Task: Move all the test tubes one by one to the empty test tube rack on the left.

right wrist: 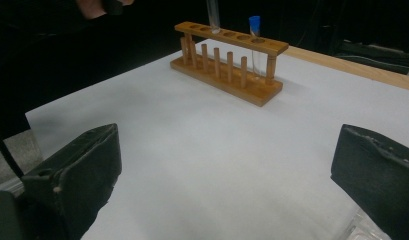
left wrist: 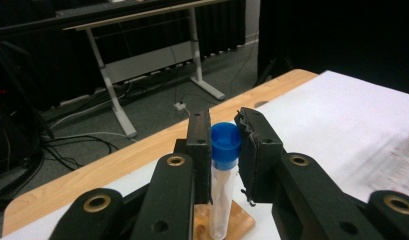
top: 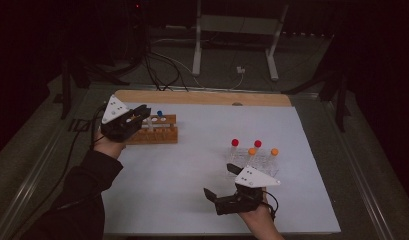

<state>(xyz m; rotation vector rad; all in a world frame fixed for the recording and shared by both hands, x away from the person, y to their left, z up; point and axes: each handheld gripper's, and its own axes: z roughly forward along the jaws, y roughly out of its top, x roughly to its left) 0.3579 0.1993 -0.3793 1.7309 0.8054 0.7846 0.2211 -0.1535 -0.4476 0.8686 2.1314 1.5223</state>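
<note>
The blue-capped tube (left wrist: 223, 185) stands upright over the wooden rack (top: 154, 131) at the far left of the white table (top: 192, 190), its lower end at the rack's top board, so it is probably being seated in a hole. The left gripper (left wrist: 225, 145) is clamped on it just under the cap, which keeps it vertical. Another blue-capped tube (right wrist: 254, 42) already stands in the rack. The right gripper (top: 227, 192) rests with jaws wide apart, holding nothing, beside the clear rack of red- and orange-capped tubes (top: 254, 155), handy for the next pick.
</note>
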